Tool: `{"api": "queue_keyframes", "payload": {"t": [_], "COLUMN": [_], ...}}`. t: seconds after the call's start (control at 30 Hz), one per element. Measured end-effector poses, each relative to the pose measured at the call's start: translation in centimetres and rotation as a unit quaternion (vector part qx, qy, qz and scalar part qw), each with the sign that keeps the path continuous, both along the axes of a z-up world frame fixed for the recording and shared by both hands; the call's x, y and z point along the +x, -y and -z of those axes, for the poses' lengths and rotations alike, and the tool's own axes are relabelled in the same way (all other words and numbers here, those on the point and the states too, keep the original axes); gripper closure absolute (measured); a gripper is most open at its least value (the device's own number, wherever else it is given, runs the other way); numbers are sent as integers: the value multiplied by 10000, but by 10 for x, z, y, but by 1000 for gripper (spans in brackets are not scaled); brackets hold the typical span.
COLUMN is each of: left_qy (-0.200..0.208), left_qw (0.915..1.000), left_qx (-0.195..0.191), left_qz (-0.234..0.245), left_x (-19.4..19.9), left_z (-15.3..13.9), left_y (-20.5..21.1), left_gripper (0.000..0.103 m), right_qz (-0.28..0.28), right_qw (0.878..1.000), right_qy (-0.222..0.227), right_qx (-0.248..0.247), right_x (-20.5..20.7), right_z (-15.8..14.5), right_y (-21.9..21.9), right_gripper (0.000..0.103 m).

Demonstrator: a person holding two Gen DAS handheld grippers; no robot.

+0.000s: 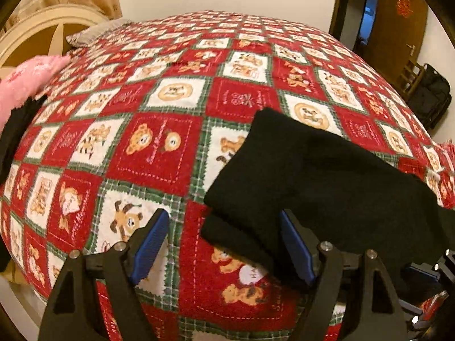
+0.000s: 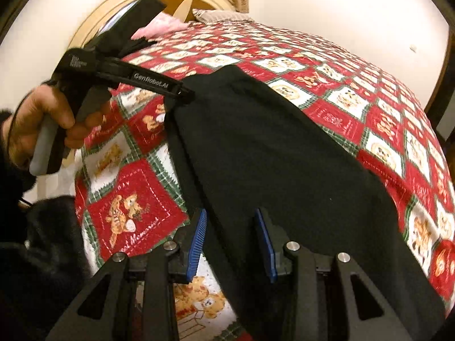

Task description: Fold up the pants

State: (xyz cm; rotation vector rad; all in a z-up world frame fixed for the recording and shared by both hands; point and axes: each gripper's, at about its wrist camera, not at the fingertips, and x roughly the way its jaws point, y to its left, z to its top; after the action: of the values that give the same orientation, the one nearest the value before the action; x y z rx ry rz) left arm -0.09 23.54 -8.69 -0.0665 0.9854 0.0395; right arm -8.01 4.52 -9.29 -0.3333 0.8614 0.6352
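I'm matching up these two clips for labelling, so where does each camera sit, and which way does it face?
Left wrist view: rides the left gripper, looking down along its open blue-padded fingers across the patchwork bedspread toward the far wall and door; black pants lie to its right.
Right wrist view: rides the right gripper, angled down at the pants, facing the headboard; a hand holding the left gripper shows.
Shared: the pants, bedspread, headboard and a pink cloth.
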Motion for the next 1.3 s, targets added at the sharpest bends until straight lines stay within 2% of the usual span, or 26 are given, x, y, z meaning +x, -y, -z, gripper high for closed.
{"api": "queue_keyframes", "payload": {"t": [0.1, 0.17, 0.3, 0.37, 0.47, 0.57, 0.7, 0.83, 0.93, 1.0, 1.1, 1.17, 1.23, 1.3], "left_qy": [-25, -40, -64, -49, -2, 96, 141, 84, 92, 50, 26, 92, 185, 251], "left_qw": [9999, 9999, 10000, 9998, 9990, 9977, 9961, 9937, 9913, 9916, 9914, 9878, 9850, 9861], "left_qx": [-119, -84, 42, 198, 437, 658, 851, 1091, 1272, 1236, 1223, 1452, 1593, 1506], "left_qz": [-33, -36, -56, -80, -106, -109, -186, -241, -313, -374, -459, -553, -636, -651], "left_x": [0, 2, 4, 5, 7, 6, 3, -2, -5, -5, -8, -9, -10, -9], "left_z": [-1, 0, 1, 1, -1, -3, -3, -5, -5, -5, -10, -16, -23, -29], "left_y": [-4, -4, 0, 3, 7, 12, 12, 16, 16, 13, 12, 13, 12, 10], "left_gripper": [21, 20, 20, 15, 12, 12, 15, 17, 16, 16, 16, 16, 16, 16], "right_qz": [94, 55, -155, -221, -30, -13, -266, -461, -402, -370, -256, -139, -27, -12], "right_qw": [9993, 9990, 9967, 9943, 9966, 9975, 9979, 9954, 9974, 9986, 9994, 9975, 9960, 9949], "right_qy": [144, 222, 491, 693, 580, 509, 420, 508, 366, 271, 76, -103, -178, -259], "right_qx": [-338, -380, -620, -777, -593, -497, -412, -675, -470, -274, 205, 681, 878, 974], "right_x": [6, 6, 0, -1, 7, 7, -6, -16, -10, -8, -3, 5, 11, 16], "right_z": [5, 8, 8, 11, 10, 7, 2, 15, 12, 6, -7, -16, -19, -18], "right_y": [-5, -7, -20, -27, -26, -25, -27, -34, -30, -25, -15, -8, -6, -8], "right_gripper": [66, 66, 66, 66, 95, 98, 99, 99, 99, 98, 95, 95, 95, 95]}}
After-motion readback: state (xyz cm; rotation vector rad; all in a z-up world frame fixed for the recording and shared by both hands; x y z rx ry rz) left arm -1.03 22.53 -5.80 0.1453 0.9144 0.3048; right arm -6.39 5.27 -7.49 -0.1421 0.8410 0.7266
